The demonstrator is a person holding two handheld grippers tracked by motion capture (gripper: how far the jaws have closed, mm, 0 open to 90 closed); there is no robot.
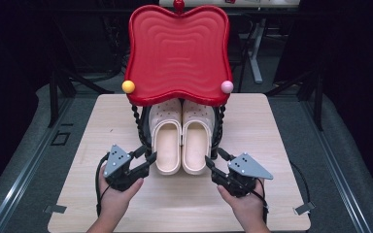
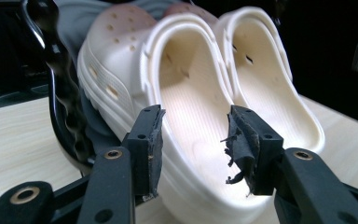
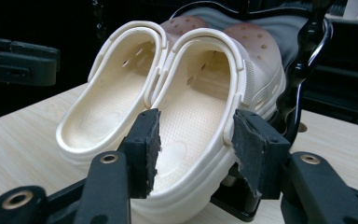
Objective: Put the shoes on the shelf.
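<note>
Your left gripper point(image 1: 144, 158): jaws wide open, holding nothing | your right gripper point(image 1: 214, 162): wide open, empty | cream perforated clogs point(image 1: 181, 141): side by side between your grippers, heels toward you, toes under red tray point(image 1: 177, 53)

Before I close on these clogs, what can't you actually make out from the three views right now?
- Toes of both clogs: the red tray covers them in the high view.
- How the black stand supports the clogs: its base is hidden under them in every view.
- Left gripper pad contact: its torn right pad blurs the edge against the heel.
- Right gripper: whether its pads touch the heel rim is unclear.
</note>
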